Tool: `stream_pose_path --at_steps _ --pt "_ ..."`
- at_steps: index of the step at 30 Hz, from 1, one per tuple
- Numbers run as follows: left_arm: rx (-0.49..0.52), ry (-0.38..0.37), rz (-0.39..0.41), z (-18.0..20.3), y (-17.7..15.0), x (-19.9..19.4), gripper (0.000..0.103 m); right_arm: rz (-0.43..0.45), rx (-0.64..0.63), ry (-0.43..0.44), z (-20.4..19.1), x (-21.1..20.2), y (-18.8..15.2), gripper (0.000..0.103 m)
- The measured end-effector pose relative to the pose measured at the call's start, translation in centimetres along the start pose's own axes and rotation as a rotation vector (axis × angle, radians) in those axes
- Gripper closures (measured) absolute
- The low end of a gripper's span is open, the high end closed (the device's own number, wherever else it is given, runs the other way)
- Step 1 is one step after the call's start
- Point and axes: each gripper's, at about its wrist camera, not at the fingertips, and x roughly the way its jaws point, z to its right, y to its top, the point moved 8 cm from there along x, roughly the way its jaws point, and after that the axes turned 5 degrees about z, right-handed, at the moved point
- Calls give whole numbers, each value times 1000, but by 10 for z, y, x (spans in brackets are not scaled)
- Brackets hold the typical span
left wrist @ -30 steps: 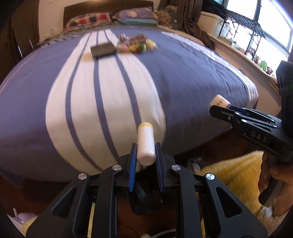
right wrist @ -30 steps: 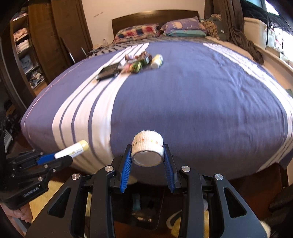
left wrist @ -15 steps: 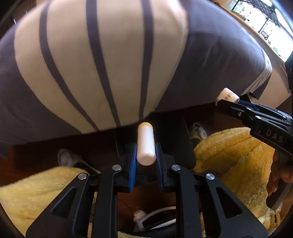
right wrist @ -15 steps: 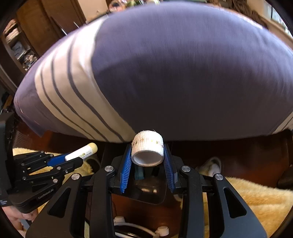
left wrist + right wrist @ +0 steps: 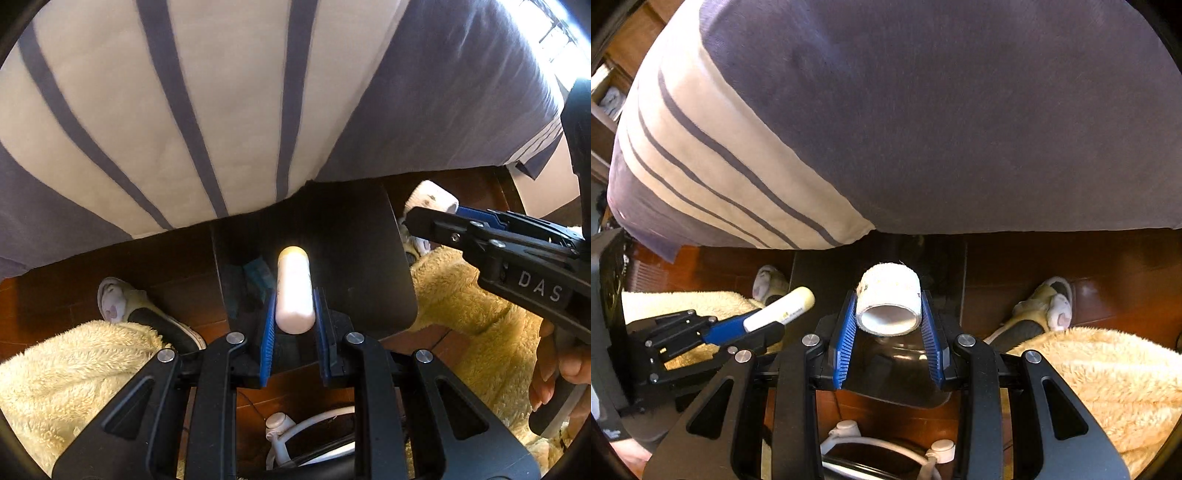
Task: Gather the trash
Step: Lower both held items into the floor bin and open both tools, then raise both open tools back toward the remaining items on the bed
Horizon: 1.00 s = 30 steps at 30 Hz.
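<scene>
My left gripper [image 5: 294, 308] is shut on a white tube with a yellow cap [image 5: 294, 291], which points forward over the open mouth of a black bin [image 5: 391, 273] on the floor. Blue-green scraps lie inside the bin. My right gripper [image 5: 888, 314] is shut on a white tape roll [image 5: 888, 301], its hollow end facing the camera, held above the same black bin [image 5: 886, 373]. The left wrist view shows the right gripper [image 5: 436, 210] with the tape roll [image 5: 430, 195] at the bin's right rim. The right wrist view shows the left gripper [image 5: 764, 325] and the tube [image 5: 783, 310] to the left.
The bed's purple and white striped cover [image 5: 221, 110] hangs just beyond the bin. A person's feet in slippers [image 5: 122, 306] [image 5: 1049, 302] stand either side of it, with fluffy yellow trouser legs [image 5: 1089, 376]. The floor is dark wood. A white cable [image 5: 871, 443] lies below the grippers.
Both grippers have dropped and tipped downward, from facing across the bed top to hanging over the black bin on the floor. The tube and the tape roll stay gripped.
</scene>
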Motion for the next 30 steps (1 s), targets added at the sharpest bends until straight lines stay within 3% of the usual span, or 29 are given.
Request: stream_pose_path --at_steps 6,8,11,15,18,20,22,26,30 --pt "-11 -4 -20 -3 1 6 85 -9 13 10 0 6 4 67" --pt "-11 -1 -30 -5 0 9 84 -10 16 6 2 8 5 62" --pt "-8 15 -30 -9 0 10 71 -6 19 -2 3 7 6 53" --pt "-9 38 -13 -11 3 3 60 10 31 -15 8 2 7 48" --pt "0 69 26 -13 9 -12 49 34 31 -47 13 -8 10 37" --pt "0 82 51 -13 14 -22 42 53 28 -64 16 -16 12 23" --pt "-7 92 83 -15 20 -34 34 71 19 -77 17 -25 15 18" --pt "-16 94 151 -16 33 -62 22 122 -4 -100 16 -48 25 14" --pt "-25 107 216 -18 45 -91 21 180 -7 -88 12 -75 38 14"
